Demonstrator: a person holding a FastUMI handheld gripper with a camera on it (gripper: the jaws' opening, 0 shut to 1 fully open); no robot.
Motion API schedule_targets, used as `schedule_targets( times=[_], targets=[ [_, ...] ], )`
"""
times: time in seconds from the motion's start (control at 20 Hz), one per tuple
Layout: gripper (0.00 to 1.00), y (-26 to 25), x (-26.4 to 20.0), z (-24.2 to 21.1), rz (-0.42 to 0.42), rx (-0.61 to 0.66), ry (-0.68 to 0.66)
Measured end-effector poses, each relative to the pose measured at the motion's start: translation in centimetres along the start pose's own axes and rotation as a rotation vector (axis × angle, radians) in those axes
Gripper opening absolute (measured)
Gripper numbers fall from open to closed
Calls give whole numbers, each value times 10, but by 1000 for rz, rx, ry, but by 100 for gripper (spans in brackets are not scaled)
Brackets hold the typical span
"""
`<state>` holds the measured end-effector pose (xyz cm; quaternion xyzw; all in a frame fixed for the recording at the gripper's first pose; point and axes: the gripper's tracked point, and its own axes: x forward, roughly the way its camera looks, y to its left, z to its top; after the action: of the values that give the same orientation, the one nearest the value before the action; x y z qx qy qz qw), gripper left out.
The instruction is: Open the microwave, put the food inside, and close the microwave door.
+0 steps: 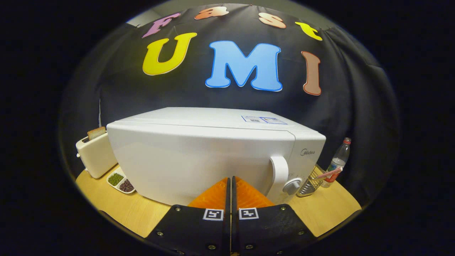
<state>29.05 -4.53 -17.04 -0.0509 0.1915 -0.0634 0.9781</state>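
Fingers (229,185) clenched together, empty, just before the smooth boxy microwave (213,153) with its door closed

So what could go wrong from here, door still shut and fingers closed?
1. The gripper is shut with nothing between its fingers, right in front of the microwave door; it likely has to open before it can hook the handle.
2. The handle sits just beside the knob; a misaimed grab could turn the knob instead.
3. The wire rack and bottle stand close to that side, so a wide approach might knock them.
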Motion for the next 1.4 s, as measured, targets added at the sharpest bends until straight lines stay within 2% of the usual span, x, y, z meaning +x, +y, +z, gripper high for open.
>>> schedule_targets(
  times=[0.3,0.75,1.05,1.15,1.3,1.4],
  targets=[
    [2,12,-67,14,2,6,-50],
    [1,58,-164,39,84,107,-145],
    [1,54,-223,42,75,106,-197],
    [1,43,-240,37,39,106,-195],
    [99,39,-265,39,25,104,-217],
    [98,35,-279,37,18,94,-230]
  ],
)
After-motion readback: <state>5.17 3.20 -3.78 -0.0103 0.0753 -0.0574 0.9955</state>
